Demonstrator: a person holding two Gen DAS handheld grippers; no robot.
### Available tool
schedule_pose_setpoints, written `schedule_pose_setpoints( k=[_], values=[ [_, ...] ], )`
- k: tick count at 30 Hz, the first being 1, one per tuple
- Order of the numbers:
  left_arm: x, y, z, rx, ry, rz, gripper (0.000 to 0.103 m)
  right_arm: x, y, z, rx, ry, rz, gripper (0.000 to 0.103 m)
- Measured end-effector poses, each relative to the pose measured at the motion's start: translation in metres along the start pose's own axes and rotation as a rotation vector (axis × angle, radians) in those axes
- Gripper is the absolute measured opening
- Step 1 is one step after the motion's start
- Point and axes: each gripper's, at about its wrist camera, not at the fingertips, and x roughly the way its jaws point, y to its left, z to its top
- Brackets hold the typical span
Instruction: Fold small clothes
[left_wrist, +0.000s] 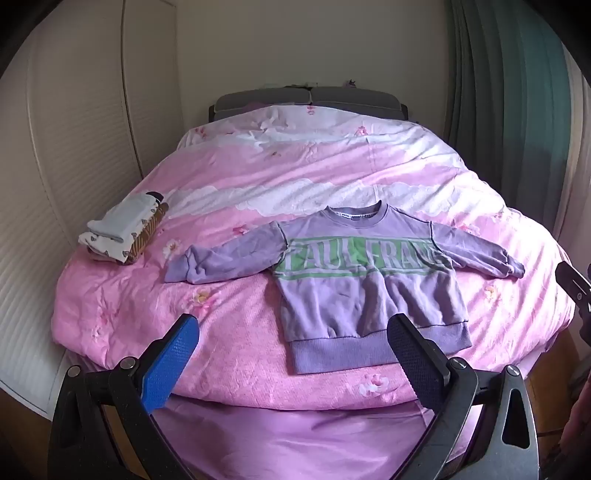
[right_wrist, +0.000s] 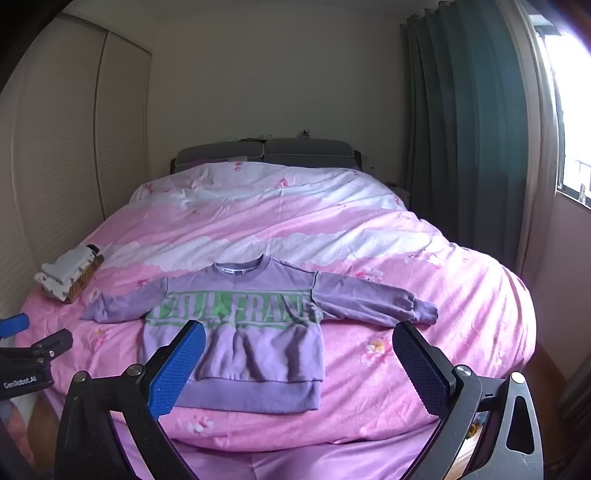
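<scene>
A small purple sweatshirt (left_wrist: 369, 273) (right_wrist: 236, 332) with a green lettered band lies flat, front up, near the foot of the bed, both sleeves spread out sideways. My left gripper (left_wrist: 295, 325) hovers open at the bed's near edge, nothing between its fingers; its right finger overlaps the sweatshirt's hem in the picture. My right gripper (right_wrist: 299, 332) also stands open and empty above the near edge, framing the sweatshirt's lower right part and right sleeve (right_wrist: 373, 299). Part of the left gripper (right_wrist: 26, 354) shows at the left edge of the right wrist view.
A stack of folded clothes (left_wrist: 123, 232) (right_wrist: 70, 277) sits at the bed's left side. The pink floral duvet (left_wrist: 295, 177) covers the bed; a grey headboard (left_wrist: 310, 98) stands behind. Wardrobe doors (left_wrist: 74, 147) run along the left, dark green curtains (right_wrist: 458, 129) on the right.
</scene>
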Motion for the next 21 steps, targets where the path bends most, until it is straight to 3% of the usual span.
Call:
schedule_pose_setpoints(
  k=[1,21],
  values=[
    [-0.0015,-0.0055,-0.0003,0.051,-0.019,0.033,0.103,-0.0007,-0.0004,0.0001,0.003,0.000,0.002,0.102],
    [-0.0079,-0.0050,-0.0072,0.017,-0.014,0.031,0.103,0.0001,-0.0015,-0.0010,0.002,0.024,-0.007,0.102]
  ],
)
